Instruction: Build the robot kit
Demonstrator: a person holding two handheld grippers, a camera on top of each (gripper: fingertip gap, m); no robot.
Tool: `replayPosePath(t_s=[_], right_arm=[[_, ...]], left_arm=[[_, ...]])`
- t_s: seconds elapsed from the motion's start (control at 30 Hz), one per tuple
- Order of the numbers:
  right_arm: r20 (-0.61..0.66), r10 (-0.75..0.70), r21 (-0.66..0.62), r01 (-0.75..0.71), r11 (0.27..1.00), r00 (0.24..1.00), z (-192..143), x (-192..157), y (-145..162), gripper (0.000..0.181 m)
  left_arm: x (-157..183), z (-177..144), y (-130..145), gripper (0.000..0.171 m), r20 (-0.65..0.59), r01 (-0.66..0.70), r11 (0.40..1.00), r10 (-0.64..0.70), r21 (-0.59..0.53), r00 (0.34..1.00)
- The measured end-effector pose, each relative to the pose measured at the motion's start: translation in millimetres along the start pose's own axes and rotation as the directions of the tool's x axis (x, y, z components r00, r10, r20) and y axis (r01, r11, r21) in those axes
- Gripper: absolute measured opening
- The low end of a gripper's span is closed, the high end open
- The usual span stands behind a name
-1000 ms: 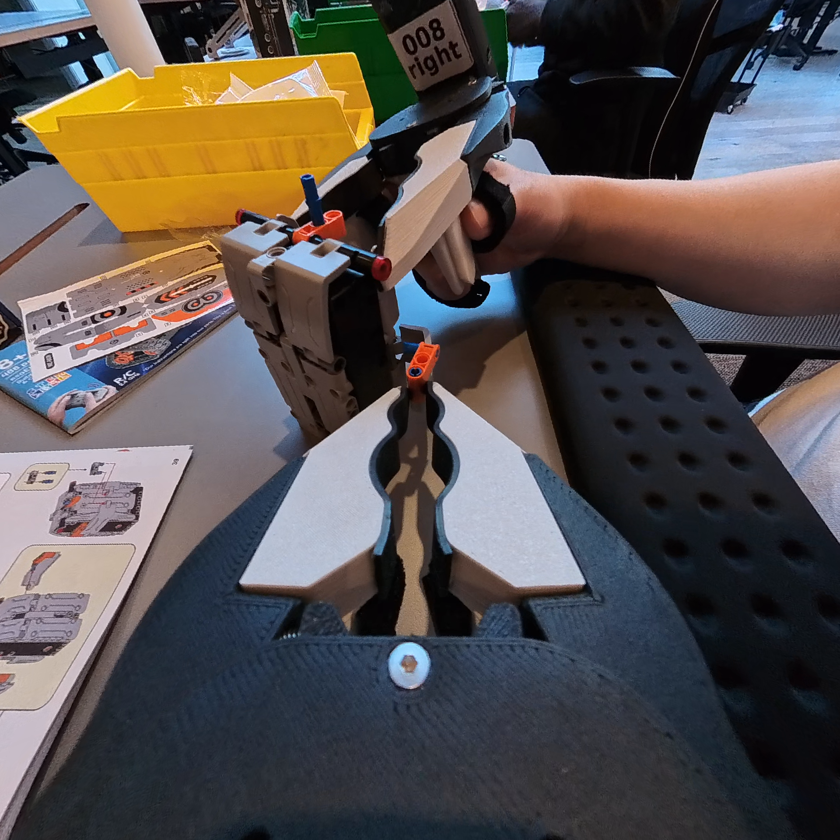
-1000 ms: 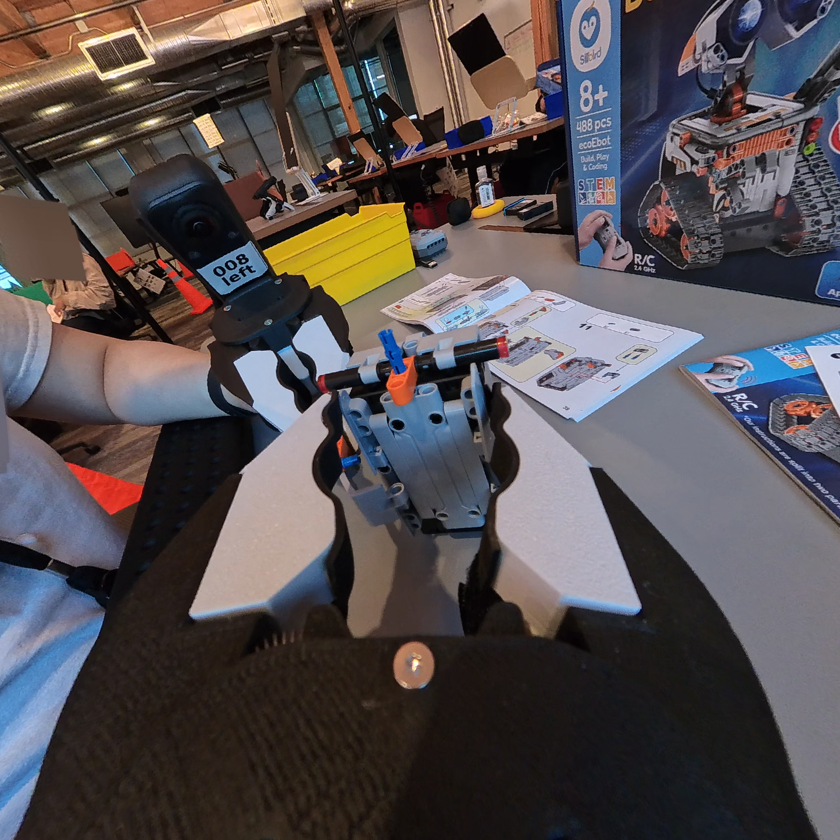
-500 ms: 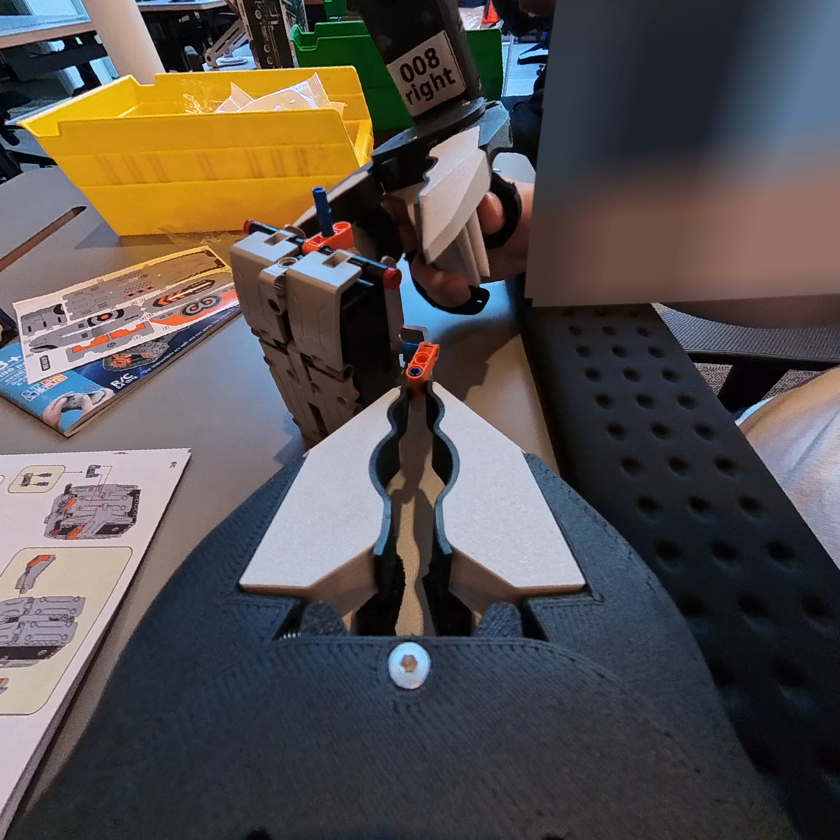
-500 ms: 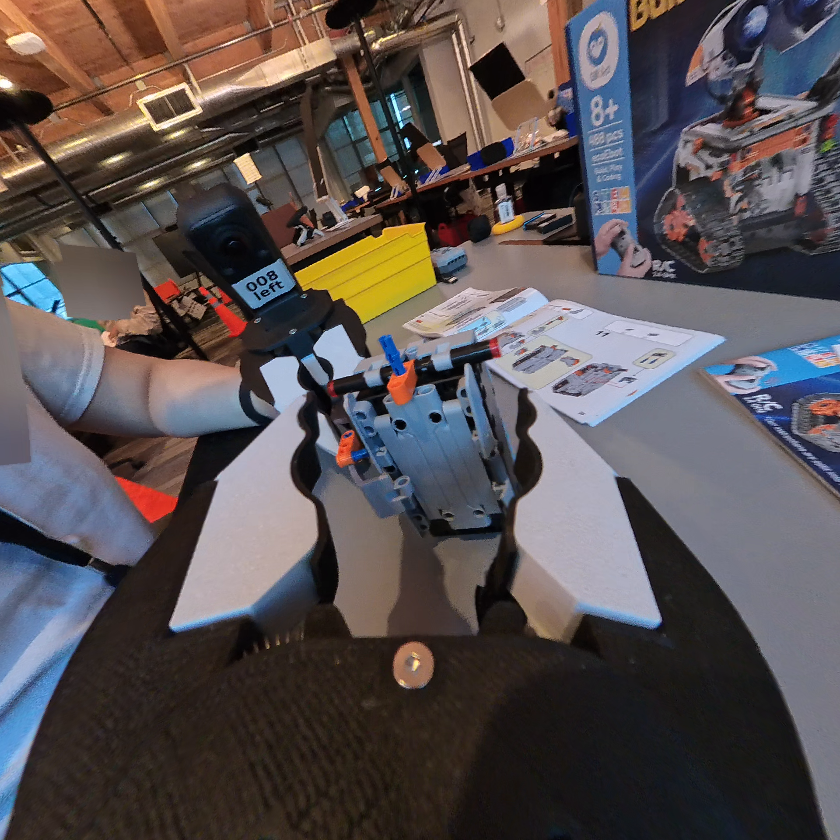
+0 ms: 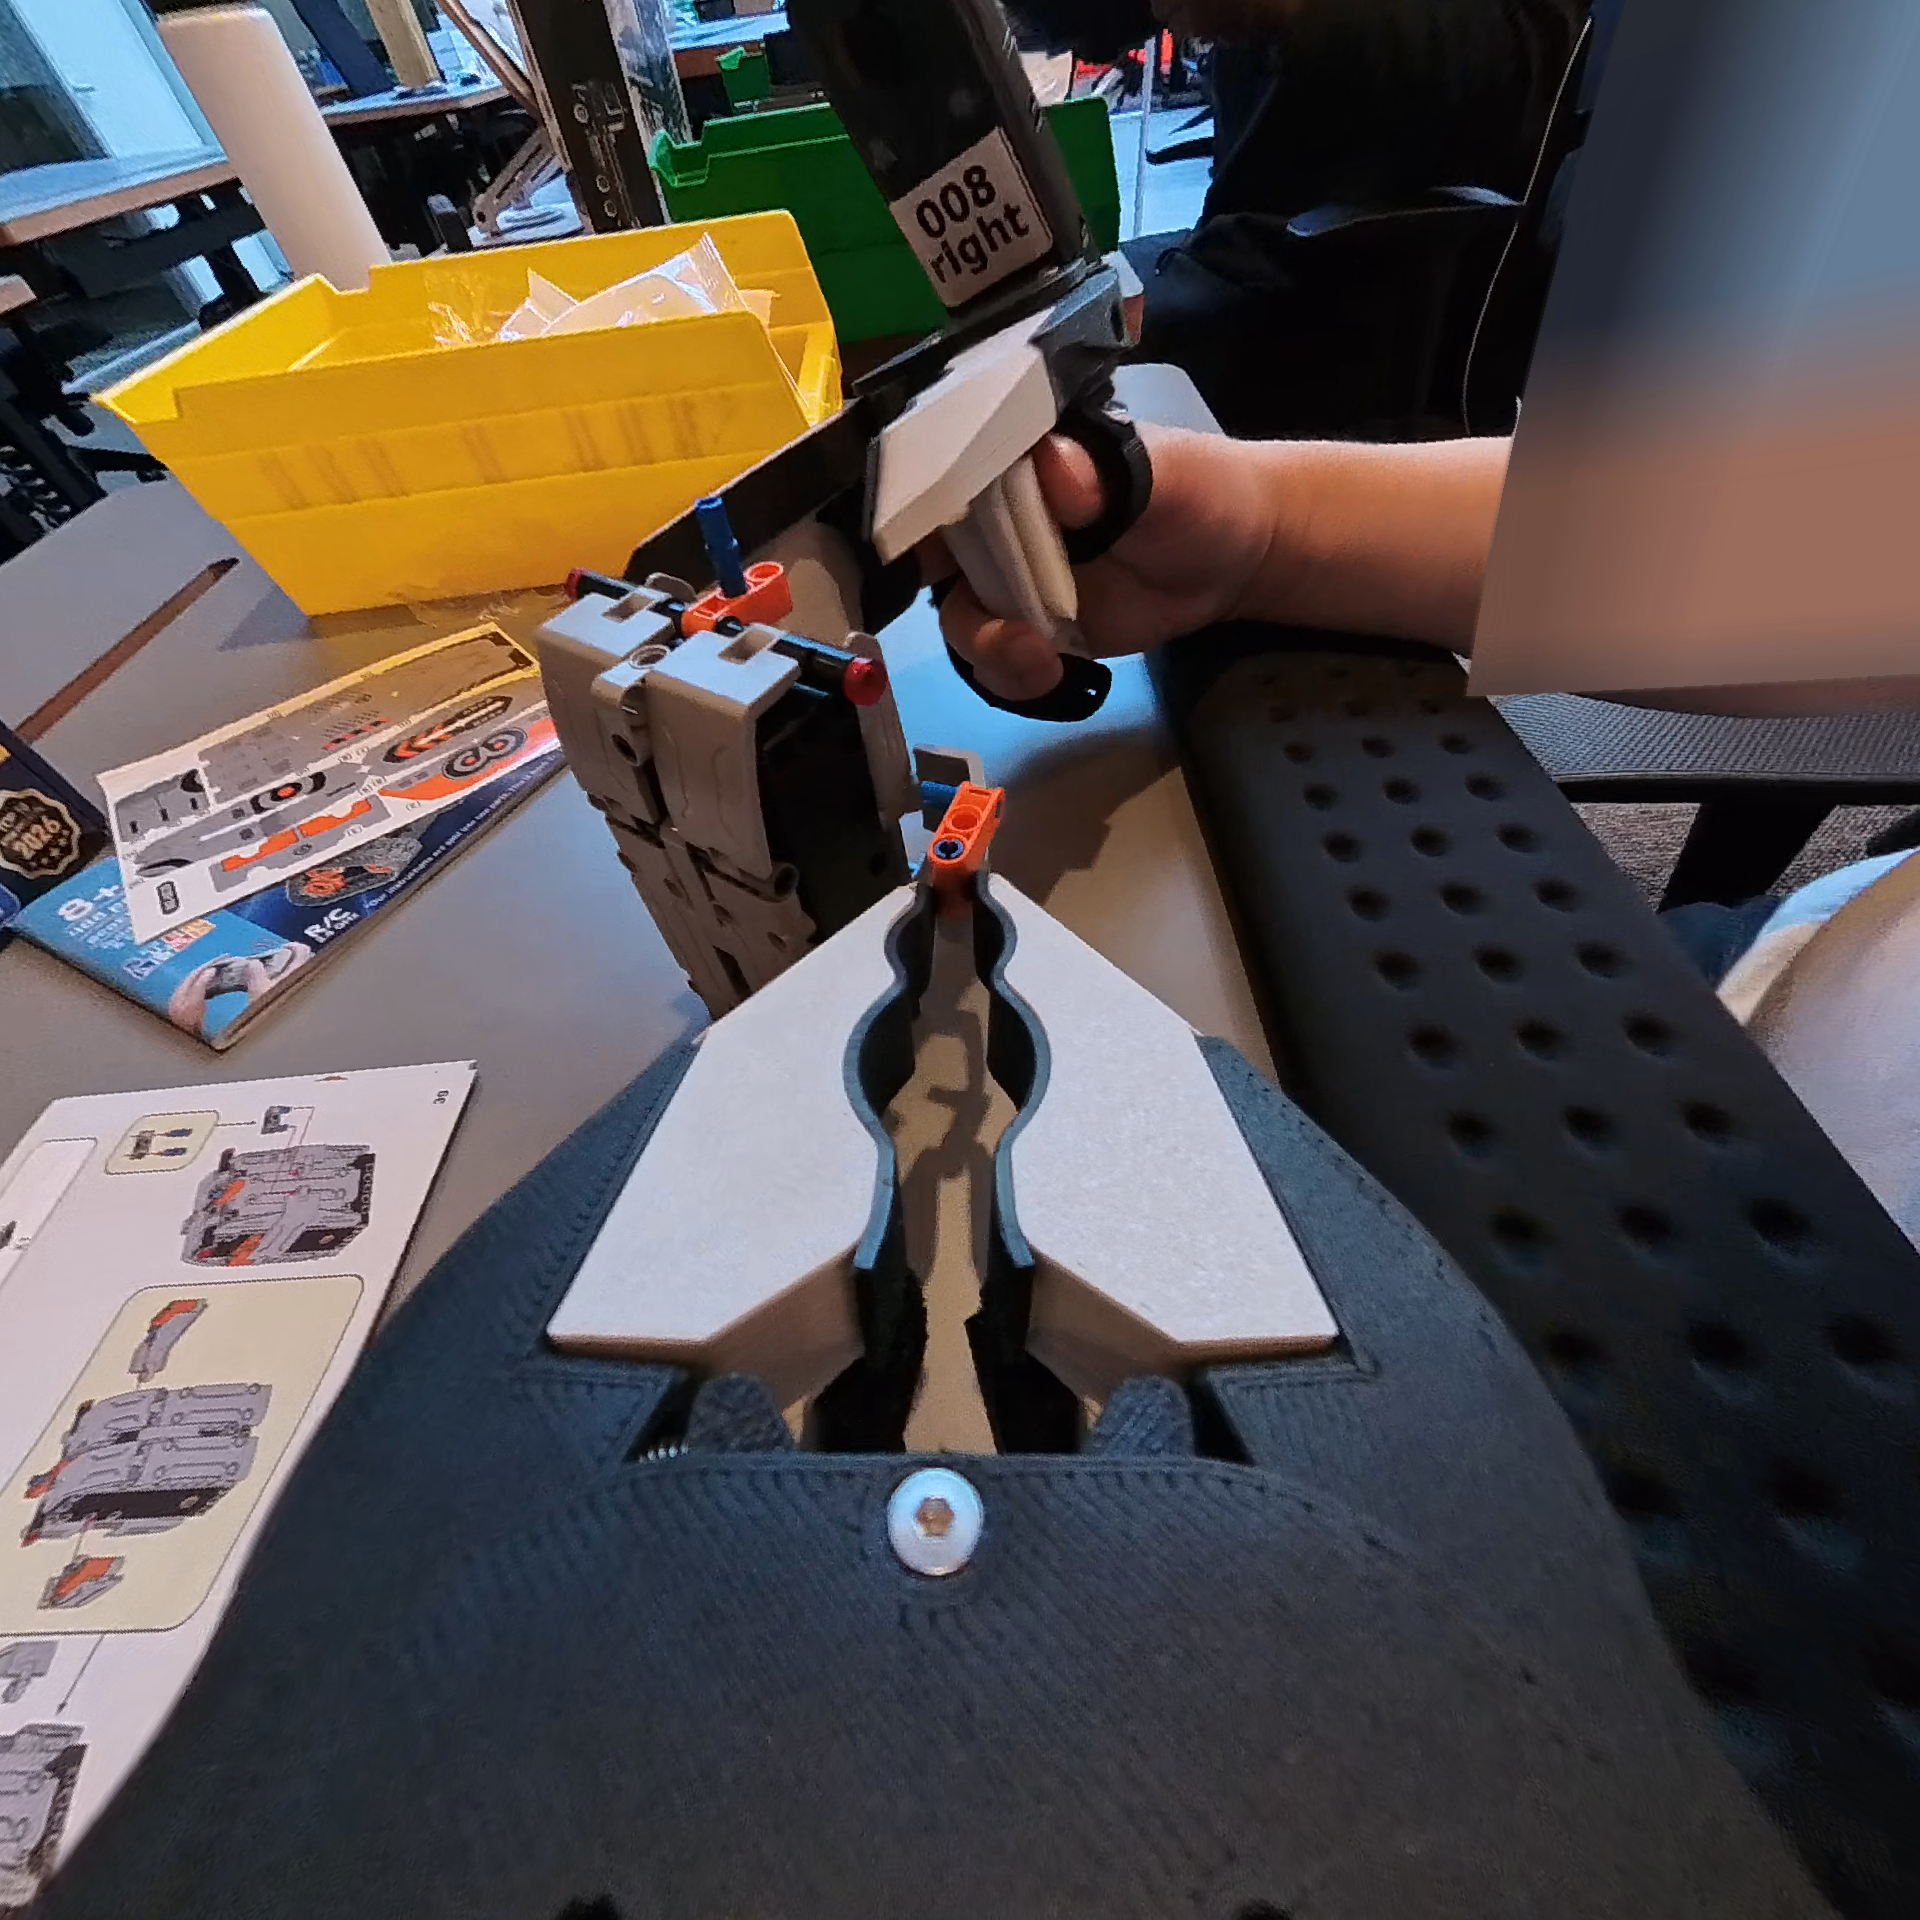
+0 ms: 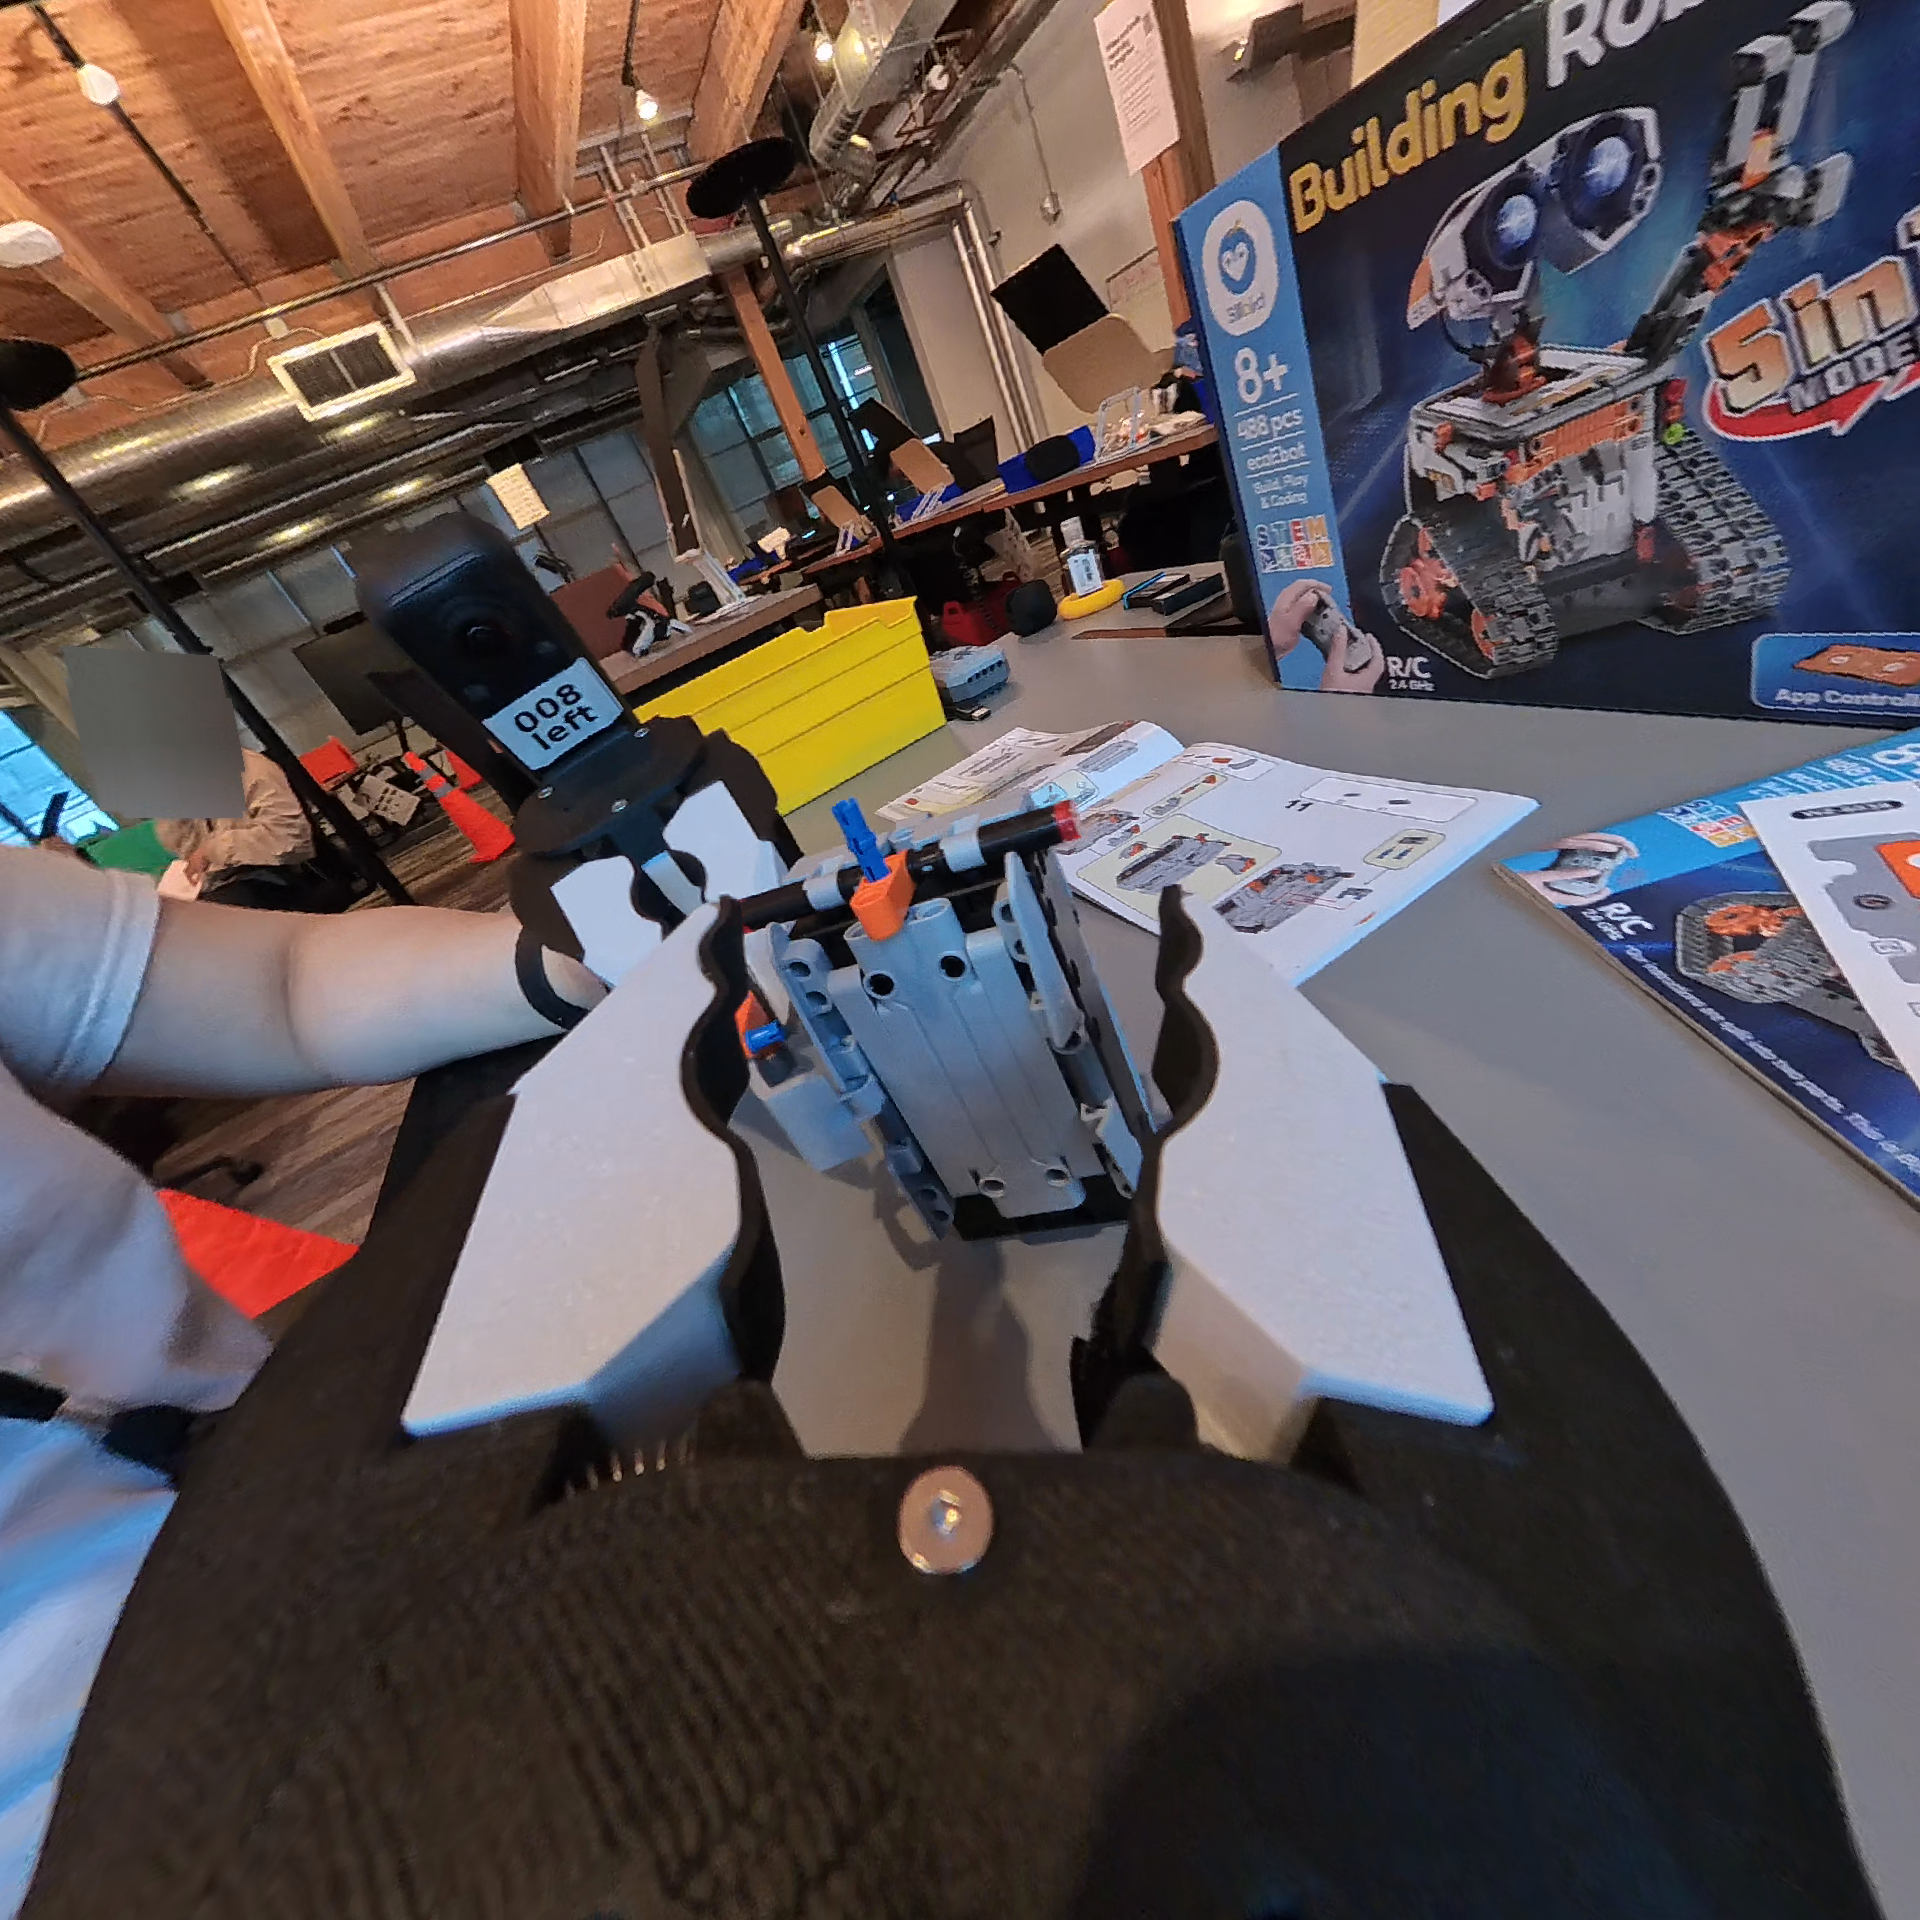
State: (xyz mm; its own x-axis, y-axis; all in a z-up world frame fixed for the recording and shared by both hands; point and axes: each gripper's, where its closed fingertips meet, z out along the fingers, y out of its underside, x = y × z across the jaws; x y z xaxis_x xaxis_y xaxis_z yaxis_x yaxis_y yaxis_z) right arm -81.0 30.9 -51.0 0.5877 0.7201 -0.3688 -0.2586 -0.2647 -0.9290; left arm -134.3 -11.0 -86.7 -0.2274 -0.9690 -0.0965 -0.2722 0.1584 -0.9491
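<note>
A grey brick assembly [image 5: 707,769] stands upright on the grey table [image 5: 416,987], with a black axle, an orange connector and a blue pin on top. My left gripper [image 5: 951,894] is shut on a small orange connector [image 5: 964,836] that sits on a blue pin at the assembly's side. My right gripper [image 6: 951,914] is open, its jaws on either side of the assembly [image 6: 956,1049] with a gap on the left side. The orange connector [image 6: 750,1013] shows by its left finger. The left gripper [image 6: 665,873] stands behind the assembly.
A yellow bin [image 5: 468,416] and a green bin [image 5: 790,177] stand at the back. Instruction booklets [image 5: 208,1299] [image 6: 1247,831], a sticker sheet [image 5: 312,769] and a blue booklet [image 6: 1714,935] lie around. A large toy box [image 6: 1610,416] stands at the right. A black perforated pad [image 5: 1558,1039] borders the table. One gripper's finger ends stand about 8 cm off the other's.
My right gripper has opened from its hold on the grey assembly and tilted upward. My left gripper stays shut on the orange connector at the assembly's side.
</note>
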Motion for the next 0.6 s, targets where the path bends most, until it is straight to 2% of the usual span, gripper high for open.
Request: replayPosePath(t_s=[0.23,0.37,0.6], right_arm=[[0.012,-0.008,-0.010,0.008,1.000,1.000,0.5,-3.4,3.3,0.082],[0.019,-0.058,-0.037,0.059,0.998,0.998,3.6,-10.3,8.8,0.094],[-0.022,-0.246,-0.170,0.239,0.956,0.969,16.3,-8.6,30.2,0.120]], left_arm=[[-0.8,1.3,-1.2,0.005,0.011,0.006,1.000,-0.006,0.008,1.000],[-1.7,1.6,0.4,0.005,0.001,0.017,1.000,-0.017,0.008,1.000],[-7.4,1.8,4.4,0.005,-0.026,0.066,0.998,-0.065,0.017,0.998]])
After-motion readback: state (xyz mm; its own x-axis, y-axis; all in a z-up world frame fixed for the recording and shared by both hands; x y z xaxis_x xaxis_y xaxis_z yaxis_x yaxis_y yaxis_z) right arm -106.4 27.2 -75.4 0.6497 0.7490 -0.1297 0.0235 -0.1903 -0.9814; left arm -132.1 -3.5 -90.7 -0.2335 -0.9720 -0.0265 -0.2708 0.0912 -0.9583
